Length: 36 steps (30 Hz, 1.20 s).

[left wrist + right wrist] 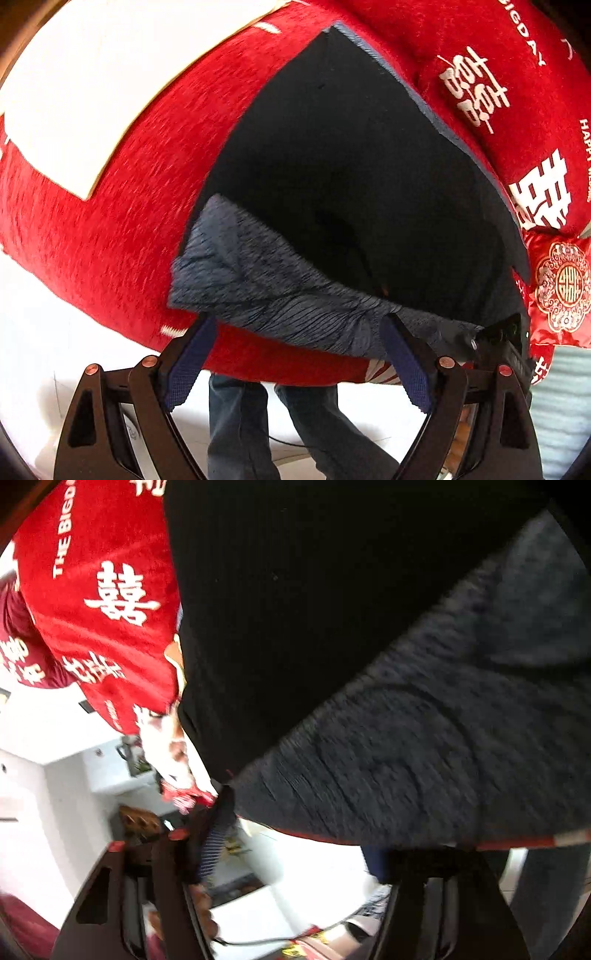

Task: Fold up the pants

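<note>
The dark pants (pixel 351 155) lay spread on a bed covered by a fuzzy red blanket (pixel 122 206) printed with white characters. Their outer cloth was smooth and near black; at the near edge a band was turned back, showing a grey, ribbed, heathered lining (pixel 266 291) that bunched into fine pleats. A thin grey hem ran along the far right edge.

The left tool (pixel 297 354) stood wide, its blue textured pads (pixel 406 365) set either side of the pleated grey band at the bed's edge, not pressing it. Beside it, at the right corner of the pants, part of the right tool (pixel 506 343) showed.

In the right wrist view the right tool (pixel 295 845) sat against the hem of the grey lining (pixel 424 738); its jaws were partway in, and blur hid whether they pinched the cloth. A red satin cushion (pixel 561 291) with embroidered roundels lay just beside the pants.
</note>
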{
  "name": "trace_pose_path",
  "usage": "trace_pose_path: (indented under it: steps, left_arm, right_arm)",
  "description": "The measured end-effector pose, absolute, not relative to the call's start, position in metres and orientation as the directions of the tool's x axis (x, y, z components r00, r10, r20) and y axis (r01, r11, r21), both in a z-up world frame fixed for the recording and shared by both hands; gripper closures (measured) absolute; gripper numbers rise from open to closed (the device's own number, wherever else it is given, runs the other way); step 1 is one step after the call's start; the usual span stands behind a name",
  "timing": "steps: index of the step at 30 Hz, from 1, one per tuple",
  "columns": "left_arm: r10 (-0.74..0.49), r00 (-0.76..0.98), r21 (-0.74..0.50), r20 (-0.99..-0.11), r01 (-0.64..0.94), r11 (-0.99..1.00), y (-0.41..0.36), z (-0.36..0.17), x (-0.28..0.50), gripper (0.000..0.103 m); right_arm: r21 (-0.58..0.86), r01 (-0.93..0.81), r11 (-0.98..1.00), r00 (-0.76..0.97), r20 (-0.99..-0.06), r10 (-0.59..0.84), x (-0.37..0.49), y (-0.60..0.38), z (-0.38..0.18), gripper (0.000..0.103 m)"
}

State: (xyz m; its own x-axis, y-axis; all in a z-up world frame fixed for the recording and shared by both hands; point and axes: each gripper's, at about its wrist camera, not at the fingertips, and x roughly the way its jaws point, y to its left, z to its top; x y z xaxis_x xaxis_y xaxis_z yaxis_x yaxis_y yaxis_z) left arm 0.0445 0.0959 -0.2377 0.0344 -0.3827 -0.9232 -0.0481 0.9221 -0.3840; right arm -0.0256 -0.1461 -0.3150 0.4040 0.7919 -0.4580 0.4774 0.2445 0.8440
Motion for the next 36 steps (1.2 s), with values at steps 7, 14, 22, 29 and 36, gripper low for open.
trace_pose_path:
  steps: [7, 14, 22, 29, 36]
  left_arm:
    - [-0.537, 0.0, -0.521, -0.843, -0.246, 0.818, 0.108, -0.252, 0.034, 0.012]
    - [-0.596, 0.063, -0.593, -0.8, -0.229, 0.772, 0.073, -0.256, 0.065, 0.04]
    - [-0.591, 0.009, -0.587, -0.807, -0.123, 0.8, 0.061, -0.255, 0.068, 0.043]
    - [-0.546, -0.064, -0.543, -0.835, -0.054, 0.838, 0.051, -0.264, 0.073, 0.043]
    - [-0.531, -0.075, -0.53, -0.844, -0.028, 0.847, 0.051, -0.252, 0.079, 0.066]
  right_arm:
    - [0.906, 0.387, 0.174, 0.46, -0.352, 0.815, -0.015, -0.154, -0.272, 0.087]
    - [0.913, 0.351, 0.21, 0.408, -0.351, 0.843, -0.013, -0.158, -0.26, 0.083]
    - [0.841, 0.472, 0.265, 0.461, -0.491, 0.739, -0.069, -0.209, -0.294, 0.061]
    - [0.852, 0.505, 0.136, 0.601, -0.46, 0.654, -0.111, -0.246, -0.3, 0.061]
    - [0.847, 0.53, -0.05, 0.701, -0.404, 0.587, -0.113, -0.248, -0.297, 0.095]
